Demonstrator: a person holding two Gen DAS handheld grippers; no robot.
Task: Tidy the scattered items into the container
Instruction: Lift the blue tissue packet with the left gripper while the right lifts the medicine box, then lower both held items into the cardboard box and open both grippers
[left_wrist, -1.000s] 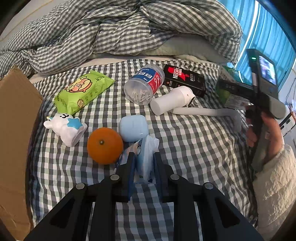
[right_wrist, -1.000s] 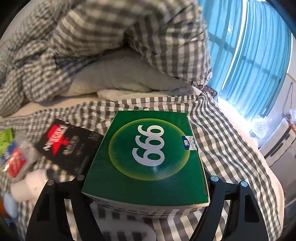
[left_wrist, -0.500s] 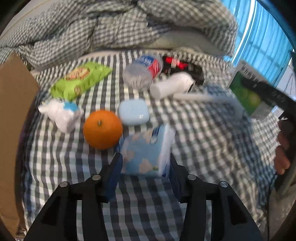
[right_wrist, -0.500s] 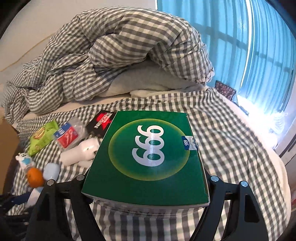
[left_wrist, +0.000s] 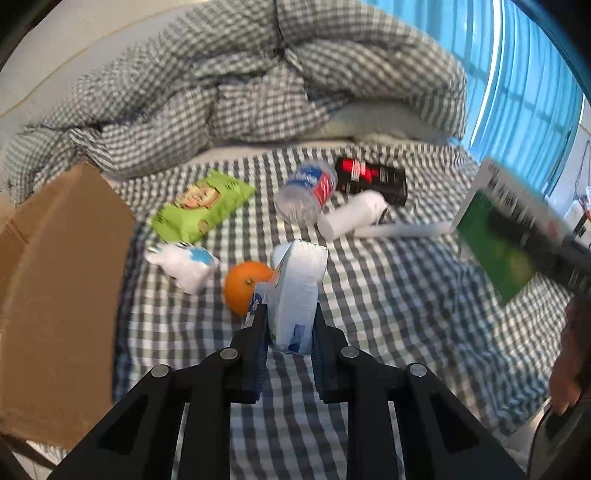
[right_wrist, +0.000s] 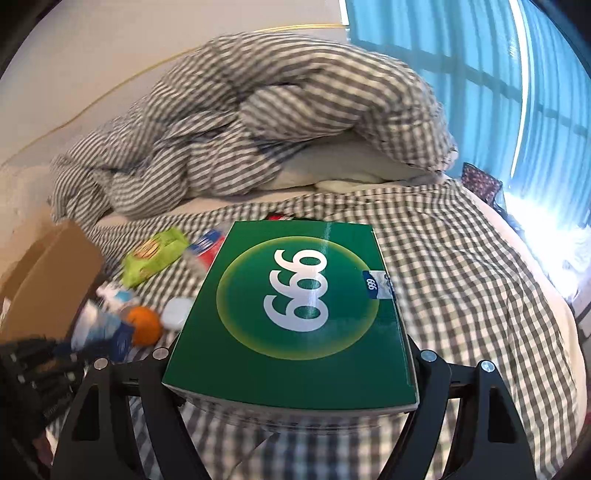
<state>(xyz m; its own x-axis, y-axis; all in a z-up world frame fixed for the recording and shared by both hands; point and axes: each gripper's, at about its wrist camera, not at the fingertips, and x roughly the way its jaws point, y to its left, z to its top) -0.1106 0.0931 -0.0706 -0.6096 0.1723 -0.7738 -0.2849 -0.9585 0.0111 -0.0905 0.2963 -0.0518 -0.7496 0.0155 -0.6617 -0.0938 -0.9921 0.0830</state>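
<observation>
My left gripper (left_wrist: 288, 325) is shut on a blue and white tissue pack (left_wrist: 295, 291) and holds it above the checked bed. My right gripper (right_wrist: 291, 373) is shut on a green box marked 999 (right_wrist: 295, 314), which also shows at the right of the left wrist view (left_wrist: 506, 236). The brown cardboard box (left_wrist: 59, 295) stands at the left edge of the bed. On the bed lie an orange (left_wrist: 243, 284), a white toy (left_wrist: 184, 262), a green snack bag (left_wrist: 201, 205), a plastic bottle (left_wrist: 306, 192), a black packet (left_wrist: 373, 177) and a white hair dryer (left_wrist: 354, 218).
A crumpled checked duvet (left_wrist: 258, 85) and a pillow (left_wrist: 373, 122) fill the back of the bed. Blue curtains (right_wrist: 498, 74) hang at the right. A small pale blue case (right_wrist: 177, 314) lies beside the orange in the right wrist view.
The left gripper has lifted the tissue pack off the bed and turned it on edge. The right gripper has risen and pulled back with the green box, bringing the whole bed into view.
</observation>
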